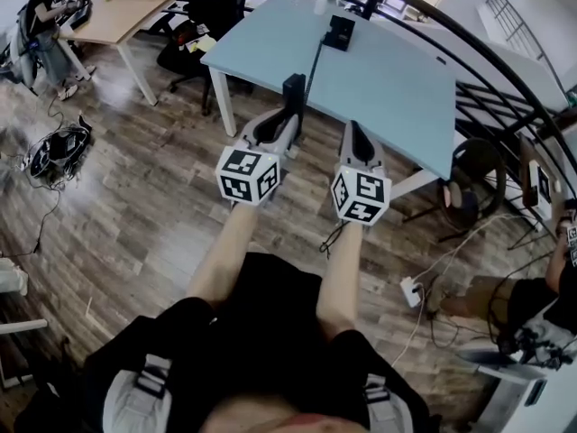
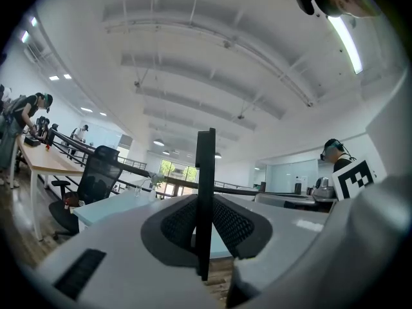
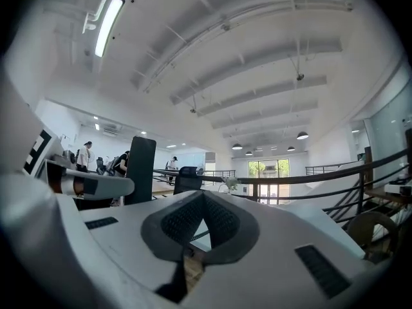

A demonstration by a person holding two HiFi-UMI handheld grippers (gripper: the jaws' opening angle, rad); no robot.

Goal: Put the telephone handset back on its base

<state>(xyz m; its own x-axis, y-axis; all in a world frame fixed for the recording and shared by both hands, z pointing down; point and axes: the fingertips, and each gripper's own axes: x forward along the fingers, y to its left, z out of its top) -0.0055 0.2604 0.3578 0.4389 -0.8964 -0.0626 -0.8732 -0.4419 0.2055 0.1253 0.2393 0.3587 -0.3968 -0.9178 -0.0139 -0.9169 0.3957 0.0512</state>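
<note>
Clamping the slim black telephone handset (image 2: pixel 205 159) upright in your left gripper (image 2: pixel 203 205), right gripper (image 3: pixel 203 195) pinched together, empty, boxy black base (image 1: pixel 340 32) well ahead

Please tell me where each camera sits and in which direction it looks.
Head view: on the person's head, facing steeply down at the table; shows both arms, the left gripper shut on the handset, and the right gripper.
Left gripper view: on the left gripper, facing level along its jaws; shows them clamping the handset edge-on.
Right gripper view: on the right gripper, facing level along its shut, empty jaws toward a railing.
Shared: all three show the handset.
</note>
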